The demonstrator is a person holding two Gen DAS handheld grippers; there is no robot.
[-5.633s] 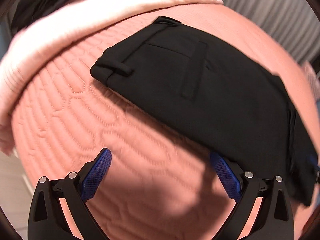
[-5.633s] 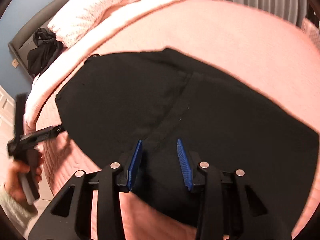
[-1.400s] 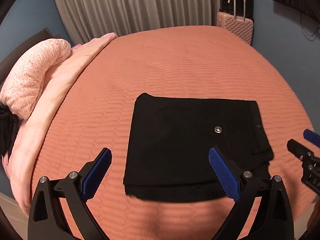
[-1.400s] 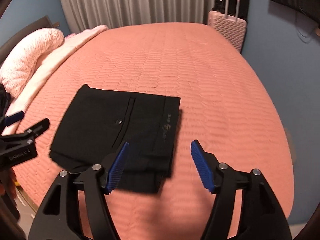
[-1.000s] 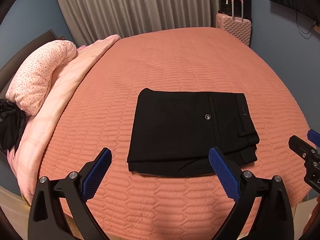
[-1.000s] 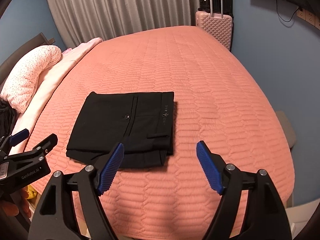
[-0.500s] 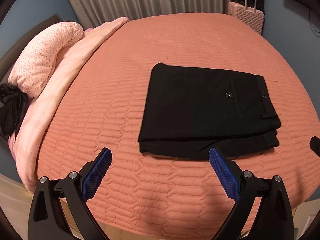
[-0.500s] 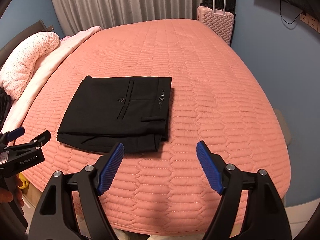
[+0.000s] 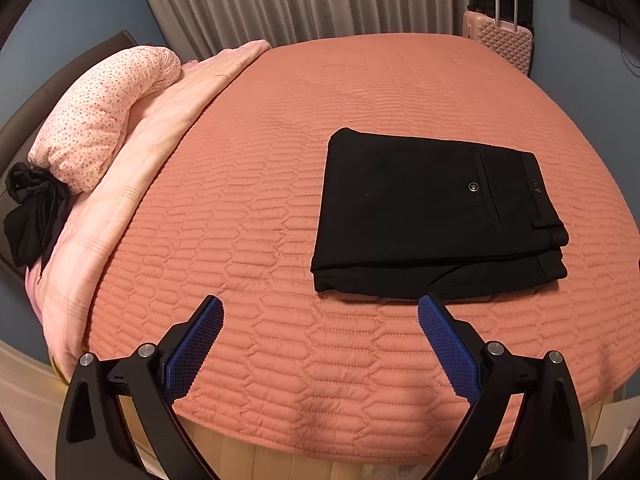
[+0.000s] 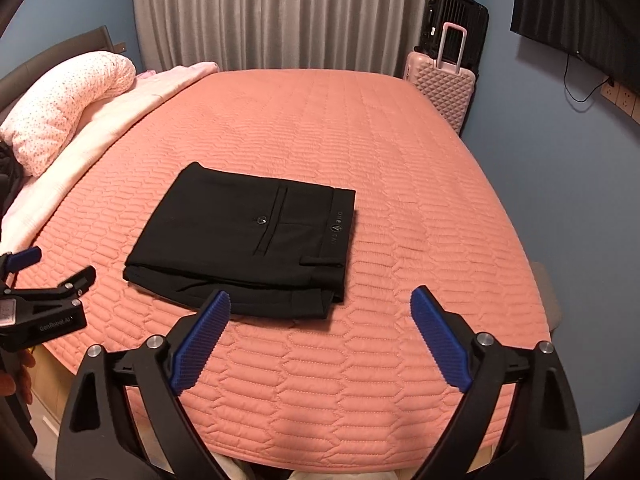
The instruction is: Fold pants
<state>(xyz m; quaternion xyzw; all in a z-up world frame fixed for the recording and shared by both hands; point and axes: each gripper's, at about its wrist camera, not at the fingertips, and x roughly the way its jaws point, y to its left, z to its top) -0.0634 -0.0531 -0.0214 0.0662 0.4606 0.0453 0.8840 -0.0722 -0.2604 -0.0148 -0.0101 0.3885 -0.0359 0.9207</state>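
Filling both views is the bed (image 9: 280, 208), its coral quilt running back to the curtain (image 10: 280, 12), with a pillow (image 9: 104, 116) along its left side and a pink suitcase (image 10: 444, 84) at the far right corner. On the near part of the quilt lie the pants (image 9: 432, 216), a flat black rectangle of stacked layers, well clear of both tools. Over the last second and a half both cameras have pulled up and away from the cloth, which a few seconds ago filled the frames with the right gripper's pads set narrowly over it; that retreat, with nothing left in either grasp, suggests the folding is done or all but done. The bundle's long axis runs across the bed, left to right, with the waistband, belt loop and buttoned back pocket at its right end and the folded edge at its left; the loose layered edges face the near side. The left gripper (image 9: 320, 340) hangs spread wide and empty over the near edge of the bed, and the right gripper (image 10: 320, 336) is likewise agape, holding nothing. Smallest is the pocket button (image 10: 262, 220).
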